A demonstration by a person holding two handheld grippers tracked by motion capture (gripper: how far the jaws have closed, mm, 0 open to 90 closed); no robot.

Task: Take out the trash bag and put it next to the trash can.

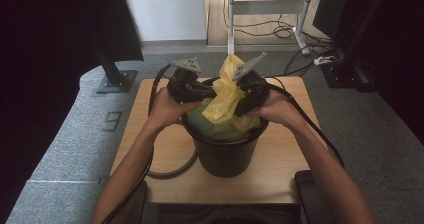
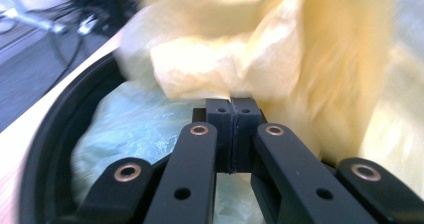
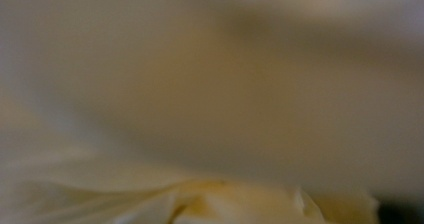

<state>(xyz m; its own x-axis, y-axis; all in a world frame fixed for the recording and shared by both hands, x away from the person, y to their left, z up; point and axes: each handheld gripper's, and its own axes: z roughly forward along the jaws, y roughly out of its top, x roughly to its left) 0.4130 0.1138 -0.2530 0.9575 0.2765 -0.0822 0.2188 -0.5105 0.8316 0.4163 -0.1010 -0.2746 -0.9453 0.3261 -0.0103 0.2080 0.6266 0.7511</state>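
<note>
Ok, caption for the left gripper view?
Left gripper fingers shut beside the yellow bag over the black bin.

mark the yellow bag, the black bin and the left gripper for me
yellow bag [image 1: 223, 98], high view, on the crumpled middle of the plastic held over the bin.
black bin [image 1: 226, 155], high view, on the front of its outer wall.
left gripper [image 2: 233, 115], left gripper view, where its closed fingers meet at the bag's edge.
</note>
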